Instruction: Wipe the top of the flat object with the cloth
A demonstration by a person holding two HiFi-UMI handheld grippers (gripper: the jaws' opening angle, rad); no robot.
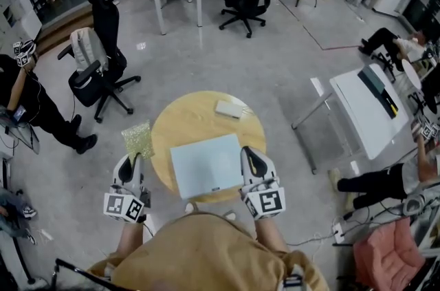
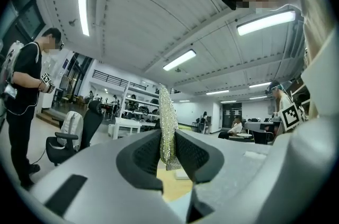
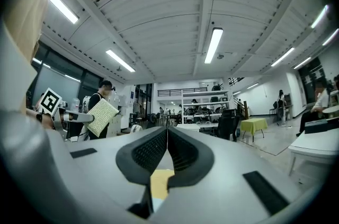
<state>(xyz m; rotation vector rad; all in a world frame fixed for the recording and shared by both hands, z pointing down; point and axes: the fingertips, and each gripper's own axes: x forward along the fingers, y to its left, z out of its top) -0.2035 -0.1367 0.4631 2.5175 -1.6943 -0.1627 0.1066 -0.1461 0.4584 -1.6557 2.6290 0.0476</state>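
A pale blue flat panel (image 1: 206, 164) lies on the near half of a round wooden table (image 1: 185, 119). My left gripper (image 1: 131, 162) hangs off the table's left edge, pointing up and shut on a sparkly yellow-green cloth (image 1: 137, 138). In the left gripper view the cloth (image 2: 168, 127) stands upright, pinched between the pads of the left gripper (image 2: 168, 148). My right gripper (image 1: 249, 155) is at the panel's right edge, jaws shut with nothing between them. In the right gripper view, the right gripper (image 3: 167, 139) also points up, with the cloth (image 3: 102, 117) at far left.
A small white flat object (image 1: 229, 109) lies at the table's far side. An office chair with a backpack (image 1: 96, 69) stands to the left, beside a standing person (image 1: 31, 100). A white desk (image 1: 375, 107) and seated people are at the right.
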